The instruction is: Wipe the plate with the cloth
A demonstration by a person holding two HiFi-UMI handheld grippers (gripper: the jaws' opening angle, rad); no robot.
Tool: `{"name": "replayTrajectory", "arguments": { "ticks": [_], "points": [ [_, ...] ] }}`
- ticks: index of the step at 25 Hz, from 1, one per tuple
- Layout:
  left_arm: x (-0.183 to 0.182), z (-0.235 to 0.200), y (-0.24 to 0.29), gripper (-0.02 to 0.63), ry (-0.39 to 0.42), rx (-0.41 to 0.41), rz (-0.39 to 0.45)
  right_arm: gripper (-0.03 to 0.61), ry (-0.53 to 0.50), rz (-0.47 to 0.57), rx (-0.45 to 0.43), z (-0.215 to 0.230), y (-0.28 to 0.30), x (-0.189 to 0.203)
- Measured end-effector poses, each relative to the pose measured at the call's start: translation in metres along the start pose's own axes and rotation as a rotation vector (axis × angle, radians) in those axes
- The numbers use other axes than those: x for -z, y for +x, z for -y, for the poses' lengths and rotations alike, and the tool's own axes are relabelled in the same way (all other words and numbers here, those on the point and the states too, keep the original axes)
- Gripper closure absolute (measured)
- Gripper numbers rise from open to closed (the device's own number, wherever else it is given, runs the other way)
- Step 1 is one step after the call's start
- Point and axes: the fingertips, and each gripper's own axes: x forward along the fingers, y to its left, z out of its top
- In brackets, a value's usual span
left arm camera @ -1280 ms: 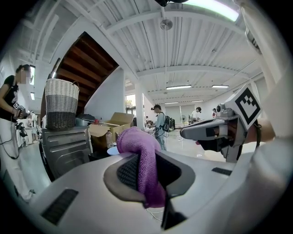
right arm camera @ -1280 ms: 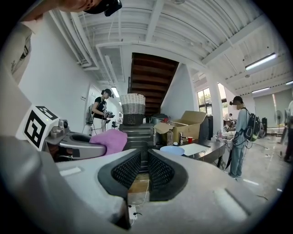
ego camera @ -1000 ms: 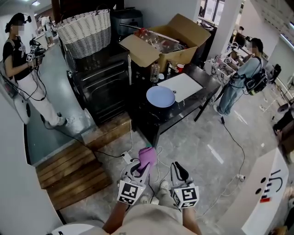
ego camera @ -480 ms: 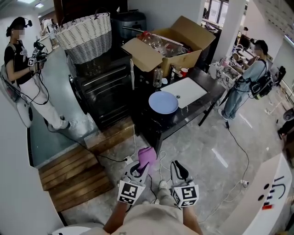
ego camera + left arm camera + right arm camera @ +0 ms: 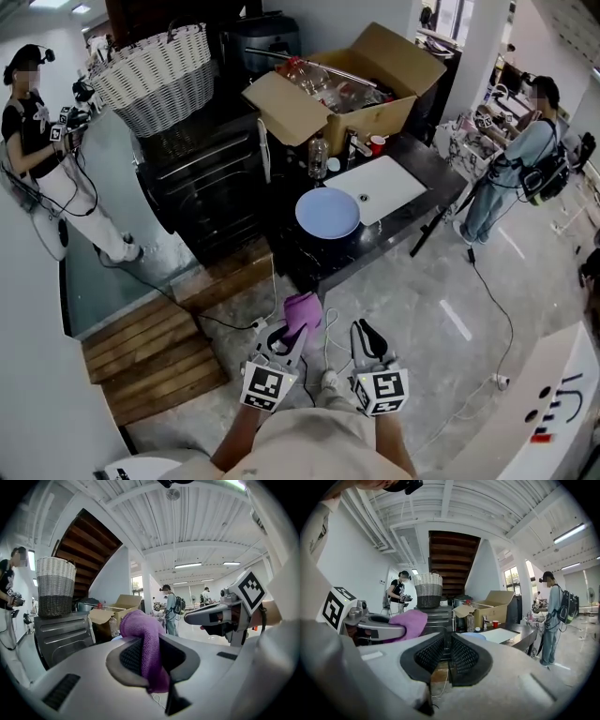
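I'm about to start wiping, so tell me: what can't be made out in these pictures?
Light blue round plate: head view, too small to tell clean or dirty.
Open brown cardboard box: head view, contents too small to name.
Purple cloth: left gripper view, bunched in the left gripper; its own folds hide its full shape.

No legible words, brands or numbers.
Only coded black-and-white square patterns, without letters, on the cube (image 5: 263, 388) of the left gripper (image 5: 296, 326) and the cube (image 5: 382, 391) of the right gripper (image 5: 366, 330). Black strokes, dots and a small red patch on the white panel (image 5: 525, 417) at lower right, too small to read.
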Motion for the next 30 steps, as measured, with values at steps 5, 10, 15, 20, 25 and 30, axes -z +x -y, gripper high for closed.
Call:
{"name": "replayTrajectory", "arguments": {
  "ticks": [5,10,15,20,25,30],
  "points": [
    [-0.011,0.001,0.038,0.554,0.003,-0.039,-0.012,0.535,0.008,-0.003,-0.021,0.043,0.017,-0.004],
    [-0.022,0.007,0.074,0.554,0.005,-0.079,-0.027,0.535,0.019,-0.008,-0.058,0.081,0.033,-0.007],
    [-0.03,0.012,0.102,0.554,0.006,-0.118,-0.036,0.535,0.018,-0.015,-0.091,0.111,0.044,-0.009],
    [-0.036,0.011,0.121,0.554,0.014,-0.163,-0.046,0.535,0.025,-0.015,-0.138,0.128,0.058,-0.011],
    [-0.042,0.014,0.131,0.554,0.035,-0.18,-0.064,0.535,0.042,0.003,-0.164,0.14,0.065,-0.017],
    [-0.044,0.006,0.145,0.554,0.046,-0.182,-0.068,0.535,0.046,0.013,-0.165,0.148,0.074,-0.02]
  ]
}}
